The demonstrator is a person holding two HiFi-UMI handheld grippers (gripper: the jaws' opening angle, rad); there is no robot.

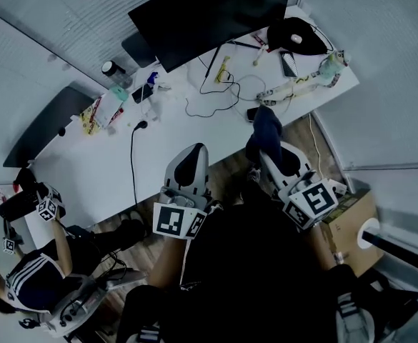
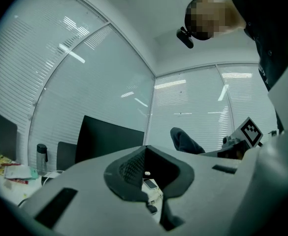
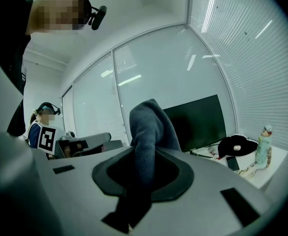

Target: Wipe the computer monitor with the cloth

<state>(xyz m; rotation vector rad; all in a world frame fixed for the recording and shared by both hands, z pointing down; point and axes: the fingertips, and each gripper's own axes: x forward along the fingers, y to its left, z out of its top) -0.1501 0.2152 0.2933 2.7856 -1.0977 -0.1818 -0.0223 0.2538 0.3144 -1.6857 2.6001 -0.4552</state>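
Right gripper view: right gripper (image 3: 139,173) clamps a grey-blue cloth (image 3: 151,127) upright, likely readied for the black monitor (image 3: 198,124); left gripper (image 2: 146,178) closed, empty.

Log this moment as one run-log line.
right gripper: shut on cloth | left gripper: shut, empty | monitor: on desk, cloth not touching it | stage: wipe not started

White left gripper (image 1: 193,150) and right gripper (image 1: 271,148) bear black-and-white marker cubes (image 1: 176,220); clothing (image 1: 259,277) black.
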